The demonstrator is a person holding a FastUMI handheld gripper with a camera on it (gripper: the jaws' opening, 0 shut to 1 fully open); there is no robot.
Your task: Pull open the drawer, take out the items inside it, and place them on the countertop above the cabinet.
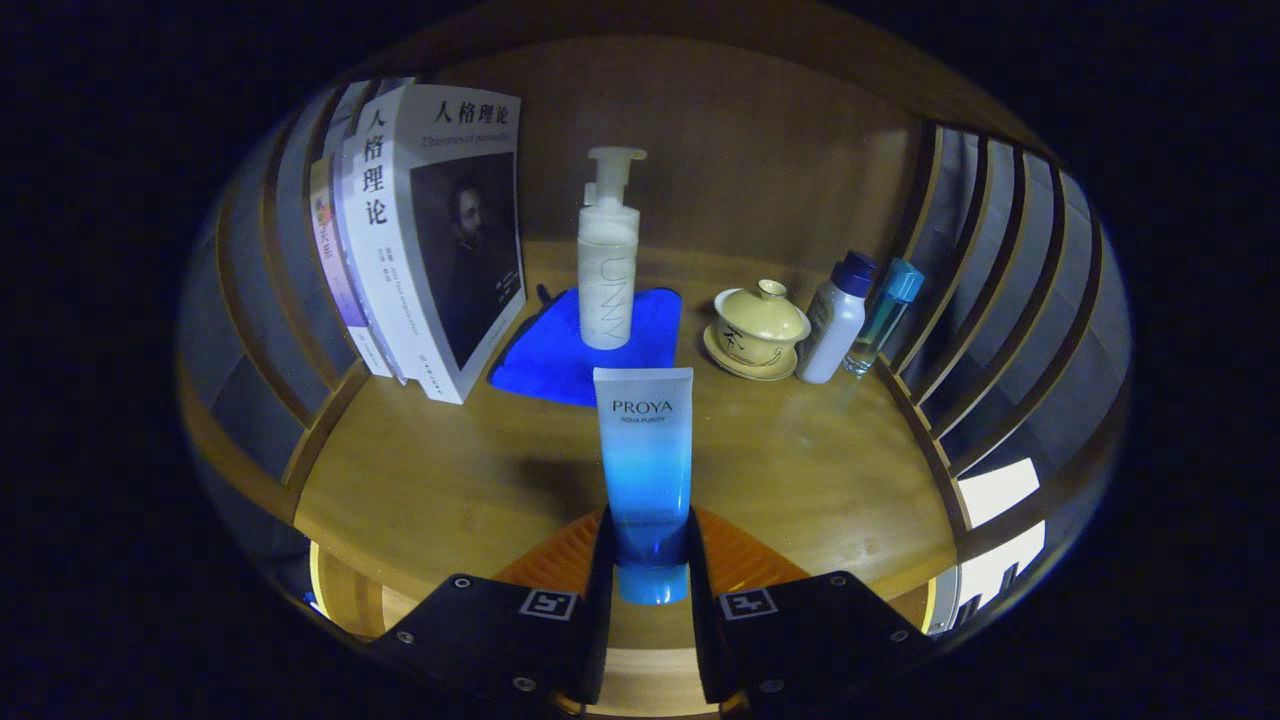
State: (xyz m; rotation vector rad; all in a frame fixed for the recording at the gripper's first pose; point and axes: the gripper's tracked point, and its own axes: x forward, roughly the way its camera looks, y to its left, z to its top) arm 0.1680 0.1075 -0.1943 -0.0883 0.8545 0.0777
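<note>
Tube [645, 450] stands upright between my fingers, cap down, white at its top and fading to blue below. My gripper [648, 580] is clamped on it, both fingers [601, 570] pressing its lower end from either side. It hangs at the front edge of the countertop [450, 490]; I cannot tell whether its cap touches the wood.

Beyond the tube a blue cloth [550, 360] lies flat, and a white pump bottle [608, 260] stands upright on it; what it holds I cannot see through its frosted wall. To the left of the cloth a row of books [420, 240] leans against the slatted side [260, 280]. To the right sits a pale lidded cup [760, 325] on its saucer, lid on, so its inside is hidden. Just beside that stand two small bottles, touching or nearly so: a white one with a dark cap [838, 318], and a clear one with a teal cap [882, 318] tilted against the right-hand slats [990, 300], with a little clear liquid showing at its base.

Below the countertop's edge, behind my fingers, a ribbed orange surface [740, 560] shows.
</note>
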